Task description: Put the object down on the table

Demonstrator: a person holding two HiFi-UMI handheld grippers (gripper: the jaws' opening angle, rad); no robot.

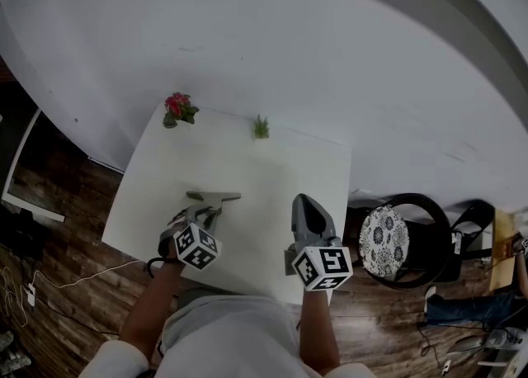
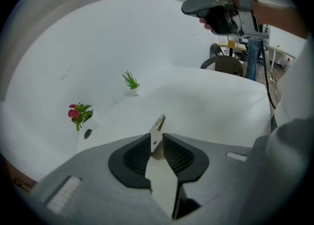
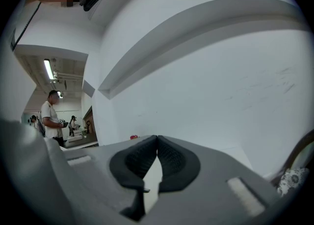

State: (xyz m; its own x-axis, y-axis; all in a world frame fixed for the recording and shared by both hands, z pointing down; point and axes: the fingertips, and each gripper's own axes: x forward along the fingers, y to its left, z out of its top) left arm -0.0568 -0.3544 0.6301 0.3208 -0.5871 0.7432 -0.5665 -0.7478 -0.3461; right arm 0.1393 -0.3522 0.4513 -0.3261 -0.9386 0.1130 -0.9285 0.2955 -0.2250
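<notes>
A silver metal clip (image 2: 158, 127) sticks out from between the pads of my left gripper (image 2: 157, 144), which is shut on it. In the head view the clip (image 1: 216, 197) hangs just above the white table (image 1: 272, 166), near its front left, with the left gripper (image 1: 209, 210) behind it. My right gripper (image 1: 304, 202) is held over the table's front right, jaws shut with nothing between them. In its own view the right gripper (image 3: 157, 144) points up at the white wall. The left gripper view shows the right gripper (image 2: 192, 7) raised high.
A small pot of red flowers (image 1: 177, 108) and a small green plant (image 1: 261, 127) stand along the table's far edge. A chair with a floral cushion (image 1: 384, 240) sits right of the table. People (image 3: 50, 113) stand far off at the left of the right gripper view.
</notes>
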